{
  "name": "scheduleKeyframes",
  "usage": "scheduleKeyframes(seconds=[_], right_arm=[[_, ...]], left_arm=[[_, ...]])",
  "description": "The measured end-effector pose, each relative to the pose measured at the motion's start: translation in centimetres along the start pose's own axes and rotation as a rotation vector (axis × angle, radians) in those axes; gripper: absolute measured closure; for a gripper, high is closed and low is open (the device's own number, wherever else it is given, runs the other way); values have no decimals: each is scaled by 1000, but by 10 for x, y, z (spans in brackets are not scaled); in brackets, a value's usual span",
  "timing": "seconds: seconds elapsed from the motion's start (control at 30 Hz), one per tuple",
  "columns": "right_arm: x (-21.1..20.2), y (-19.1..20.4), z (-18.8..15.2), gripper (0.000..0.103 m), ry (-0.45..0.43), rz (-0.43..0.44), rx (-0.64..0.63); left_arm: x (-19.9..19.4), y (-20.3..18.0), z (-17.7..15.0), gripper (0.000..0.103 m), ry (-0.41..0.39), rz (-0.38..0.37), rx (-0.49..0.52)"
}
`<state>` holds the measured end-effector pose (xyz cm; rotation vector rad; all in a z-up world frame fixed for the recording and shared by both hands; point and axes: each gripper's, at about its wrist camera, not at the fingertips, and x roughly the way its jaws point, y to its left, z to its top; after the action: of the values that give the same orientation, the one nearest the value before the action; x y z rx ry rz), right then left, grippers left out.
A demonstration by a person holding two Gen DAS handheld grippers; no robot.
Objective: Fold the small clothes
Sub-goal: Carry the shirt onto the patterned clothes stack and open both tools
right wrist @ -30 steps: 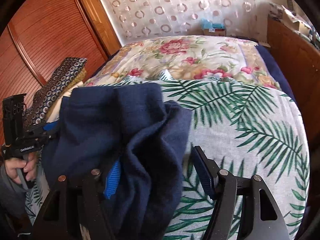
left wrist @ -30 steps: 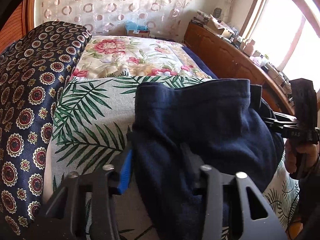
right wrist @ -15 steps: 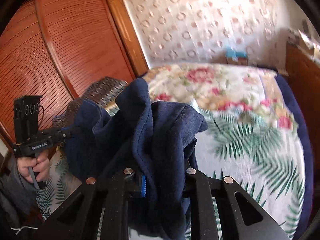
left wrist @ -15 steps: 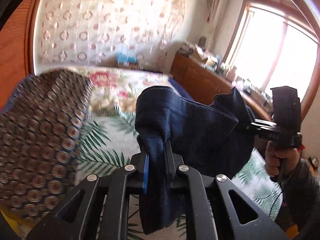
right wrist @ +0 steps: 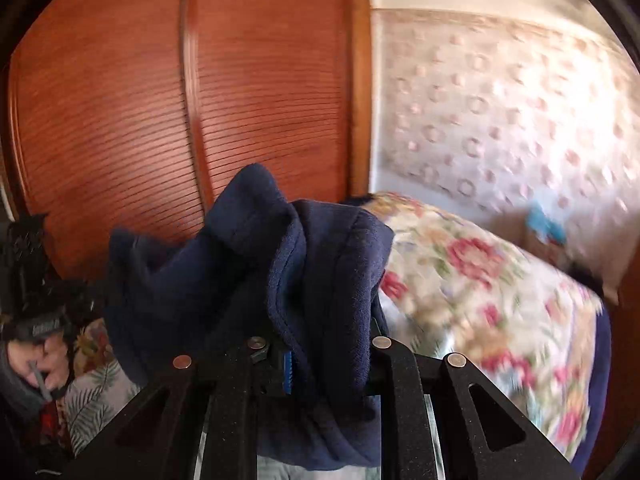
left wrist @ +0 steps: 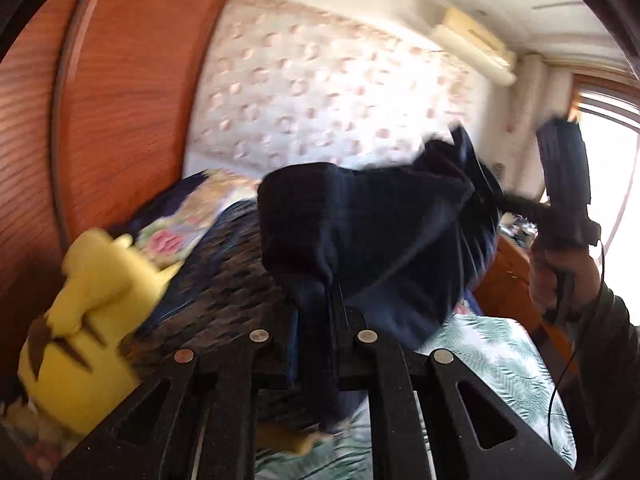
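Note:
A small navy blue garment (left wrist: pixel 360 232) hangs in the air between both grippers, lifted off the bed. My left gripper (left wrist: pixel 316 320) is shut on one bunched edge of it. My right gripper (right wrist: pixel 316 344) is shut on another edge of the garment (right wrist: pixel 260 276), whose folds drape over its fingers. In the left wrist view the right gripper (left wrist: pixel 560 184) shows at the right, held by a hand. In the right wrist view the left gripper (right wrist: pixel 36 280) shows at the far left, also in a hand. Both views are blurred by motion.
Below lies the bed with a palm-leaf cloth (left wrist: pixel 500 344) and a floral quilt (right wrist: pixel 480 280). A yellow plush toy (left wrist: pixel 88 320) and a dark patterned pillow (left wrist: pixel 224 264) sit at the left. A wooden slatted wardrobe (right wrist: pixel 160 100) stands behind; a wooden sideboard (left wrist: pixel 504 276) lies right.
Both grippers closed on the navy garment and lifted it off the bed. The views swung up and left, toward the wardrobe and wall, and the yellow toy came into view.

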<state>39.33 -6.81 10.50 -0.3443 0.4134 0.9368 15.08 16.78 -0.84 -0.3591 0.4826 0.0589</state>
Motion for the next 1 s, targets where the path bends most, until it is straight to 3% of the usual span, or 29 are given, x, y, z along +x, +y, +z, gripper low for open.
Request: scheduleKeyframes(seconds=[0.1, 0.23, 0.33, 0.43, 0.5, 0.6, 0.83, 0.87, 0.9, 0.93, 1.0], right_arm=[[61, 23, 33, 85, 50, 26, -92], [124, 47, 46, 85, 104, 46, -170], [157, 47, 53, 81, 151, 44, -138], [182, 41, 58, 69, 212, 30, -71], [184, 32, 68, 58, 190, -21, -15], [170, 26, 71, 47, 128, -88, 38], [135, 48, 49, 47, 100, -116, 53], [119, 52, 38, 47, 88, -118, 65], [110, 54, 31, 47, 82, -109, 74], [93, 62, 24, 47, 77, -109, 82], [67, 73, 2, 47, 63, -125, 106]], left_arm=[[3, 22, -11, 90, 13, 50, -41], [6, 42, -25, 90, 45, 89, -84], [8, 46, -32, 90, 79, 106, -103], [7, 46, -37, 86, 92, 104, -107], [9, 45, -33, 80, 91, 112, -106], [5, 44, -35, 59, 83, 113, -87], [-3, 29, -33, 55, 78, 127, 26], [-6, 24, -32, 49, 74, 130, 50], [-8, 21, -32, 30, 67, 126, 66], [-11, 18, -31, 22, 56, 120, 80], [-18, 7, -30, 22, 42, 118, 119]])
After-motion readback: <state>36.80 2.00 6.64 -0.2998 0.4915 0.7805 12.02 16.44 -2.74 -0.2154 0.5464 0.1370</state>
